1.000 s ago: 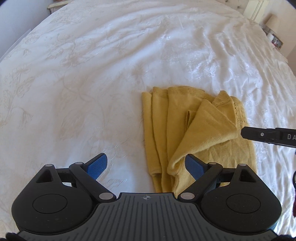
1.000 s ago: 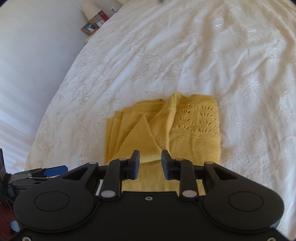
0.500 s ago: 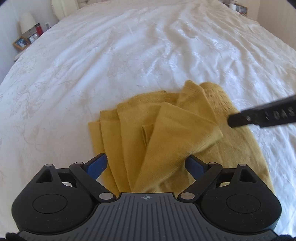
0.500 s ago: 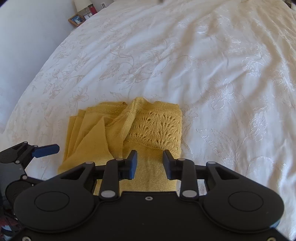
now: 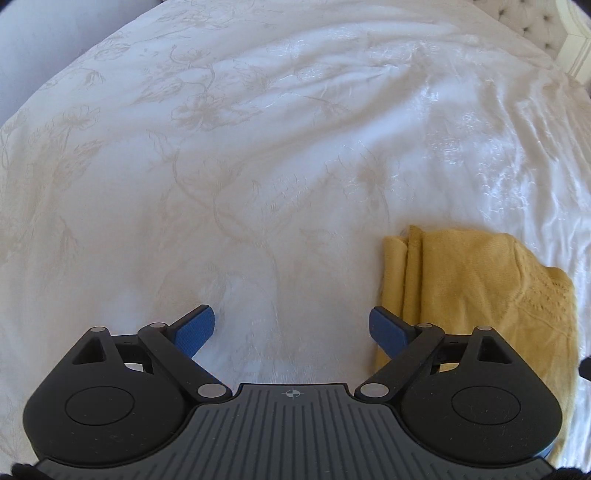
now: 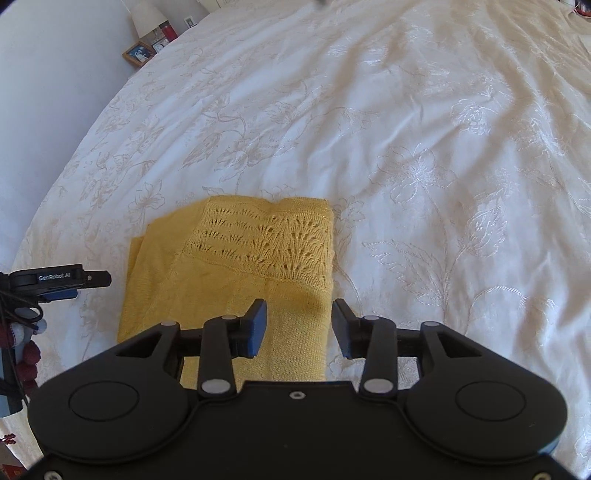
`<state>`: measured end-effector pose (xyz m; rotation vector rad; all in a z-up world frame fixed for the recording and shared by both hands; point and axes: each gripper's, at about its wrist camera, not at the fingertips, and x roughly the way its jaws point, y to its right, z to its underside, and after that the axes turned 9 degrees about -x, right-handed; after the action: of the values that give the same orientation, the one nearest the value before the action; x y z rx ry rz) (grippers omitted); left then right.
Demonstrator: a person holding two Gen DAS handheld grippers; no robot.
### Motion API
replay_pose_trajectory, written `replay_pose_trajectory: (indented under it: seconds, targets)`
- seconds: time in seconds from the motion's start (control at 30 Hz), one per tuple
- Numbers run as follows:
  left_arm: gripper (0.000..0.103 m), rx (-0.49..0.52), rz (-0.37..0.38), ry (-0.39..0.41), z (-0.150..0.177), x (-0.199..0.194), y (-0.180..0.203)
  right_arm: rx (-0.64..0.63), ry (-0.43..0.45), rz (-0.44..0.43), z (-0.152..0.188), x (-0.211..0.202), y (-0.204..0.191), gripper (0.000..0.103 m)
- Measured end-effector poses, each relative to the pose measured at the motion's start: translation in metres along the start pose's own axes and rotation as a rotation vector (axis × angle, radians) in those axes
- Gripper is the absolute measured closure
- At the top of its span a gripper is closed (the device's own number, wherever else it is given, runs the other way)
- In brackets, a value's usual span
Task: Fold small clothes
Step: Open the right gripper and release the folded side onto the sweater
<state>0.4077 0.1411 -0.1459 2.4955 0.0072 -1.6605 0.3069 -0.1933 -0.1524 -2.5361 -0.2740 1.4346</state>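
Observation:
A small yellow knit garment (image 6: 236, 273) lies folded into a flat rectangle on the white bedspread (image 6: 406, 147), its lace-patterned part on top. It also shows at the right of the left wrist view (image 5: 476, 288). My right gripper (image 6: 299, 328) is open and empty, low over the garment's near right edge. My left gripper (image 5: 291, 328) is open wide and empty over bare bedspread, just left of the garment; its right finger overlaps the garment's left edge in the view. The left gripper also shows at the left edge of the right wrist view (image 6: 62, 282).
The embroidered white bedspread (image 5: 258, 166) fills both views. A bedside table with a lamp (image 6: 147, 16) and a framed photo (image 6: 137, 54) stands at the far left. A tufted headboard (image 5: 535, 26) is at the far right of the left wrist view.
The loose flap on the garment now lies flat, leaving a neat rectangle. My left gripper has swung left off the garment. My right gripper's jaws have opened wider.

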Motion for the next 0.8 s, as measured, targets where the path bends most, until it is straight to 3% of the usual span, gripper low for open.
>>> replay_pose_trajectory:
  seconds: [0.1,0.2,0.47,0.57,0.8]
  targets:
    - [0.012,0.018,0.069,-0.033,0.019,-0.015,0.003,-0.004,-0.007,-0.008,0.002,0.001,-0.001,0.052]
    - [0.012,0.029,0.146,-0.076,0.039,-0.024,0.013,0.011,-0.003,-0.024,0.003,0.002,0.000,0.043]
    - [0.012,0.096,0.249,-0.146,0.086,-0.032,0.044,0.075,0.015,-0.017,-0.001,0.003,0.014,0.041]
    - [0.012,0.121,0.239,-0.147,0.095,-0.028,0.053,0.091,0.018,-0.036,-0.003,0.004,0.021,0.030]
    - [0.012,0.104,0.184,-0.109,0.103,-0.022,0.044,0.160,-0.007,-0.143,-0.011,0.024,0.045,0.020]
